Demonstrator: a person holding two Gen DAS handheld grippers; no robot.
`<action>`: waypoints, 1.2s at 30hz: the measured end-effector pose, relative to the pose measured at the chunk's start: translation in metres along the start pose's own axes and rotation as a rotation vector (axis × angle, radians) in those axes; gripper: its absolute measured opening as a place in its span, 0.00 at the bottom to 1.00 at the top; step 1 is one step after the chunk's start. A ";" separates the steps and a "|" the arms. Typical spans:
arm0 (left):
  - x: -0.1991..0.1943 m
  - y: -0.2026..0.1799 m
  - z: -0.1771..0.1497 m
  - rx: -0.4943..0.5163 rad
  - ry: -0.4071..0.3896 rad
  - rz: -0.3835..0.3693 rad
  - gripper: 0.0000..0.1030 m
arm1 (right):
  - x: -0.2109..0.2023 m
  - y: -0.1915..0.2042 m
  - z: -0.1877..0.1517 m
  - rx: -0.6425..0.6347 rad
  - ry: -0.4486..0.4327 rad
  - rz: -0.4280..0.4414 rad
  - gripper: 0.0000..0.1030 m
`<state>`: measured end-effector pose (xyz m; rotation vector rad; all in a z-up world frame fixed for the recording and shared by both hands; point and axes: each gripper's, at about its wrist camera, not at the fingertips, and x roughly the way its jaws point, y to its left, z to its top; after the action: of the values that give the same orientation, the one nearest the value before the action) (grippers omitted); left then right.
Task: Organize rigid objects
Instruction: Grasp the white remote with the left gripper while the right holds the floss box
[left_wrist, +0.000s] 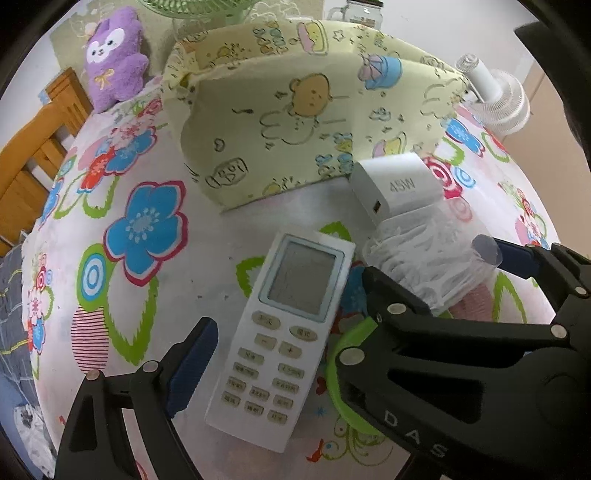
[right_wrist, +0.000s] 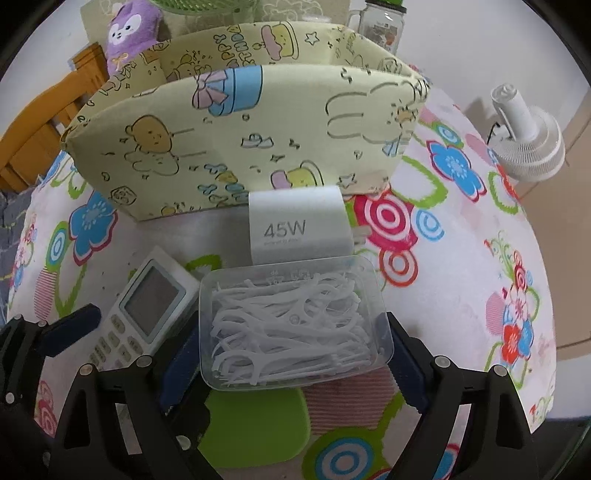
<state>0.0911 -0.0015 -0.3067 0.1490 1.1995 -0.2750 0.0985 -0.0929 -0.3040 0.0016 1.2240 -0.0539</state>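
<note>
Right wrist view: right gripper (right_wrist: 291, 354) straddles the floss box (right_wrist: 291, 325), fingers just touching or barely clear of its ends, box on the cloth (right_wrist: 480, 206), long axis across the frame. Left gripper (left_wrist: 284, 354) spread around the remote (left_wrist: 284, 332), screen end toward the bin (left_wrist: 295, 122). Likely pre-grasp; next: close, lift, drop into bin.

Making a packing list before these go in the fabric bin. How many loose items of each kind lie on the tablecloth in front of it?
Remote: 1
Charger, marked 45W: 1
Clear box of floss picks: 1
Total: 3
</note>
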 end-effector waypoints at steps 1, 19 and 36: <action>0.000 0.000 -0.001 0.009 -0.002 -0.004 0.89 | -0.001 -0.001 -0.002 0.005 -0.001 -0.003 0.89; -0.012 0.002 -0.008 0.035 -0.018 -0.023 0.48 | -0.017 0.007 -0.008 0.064 -0.019 0.007 0.89; -0.023 0.001 0.003 -0.020 -0.015 -0.010 0.46 | -0.034 0.002 0.002 0.056 -0.034 0.023 0.89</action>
<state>0.0866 0.0013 -0.2838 0.1235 1.1876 -0.2724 0.0893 -0.0893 -0.2714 0.0633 1.1878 -0.0685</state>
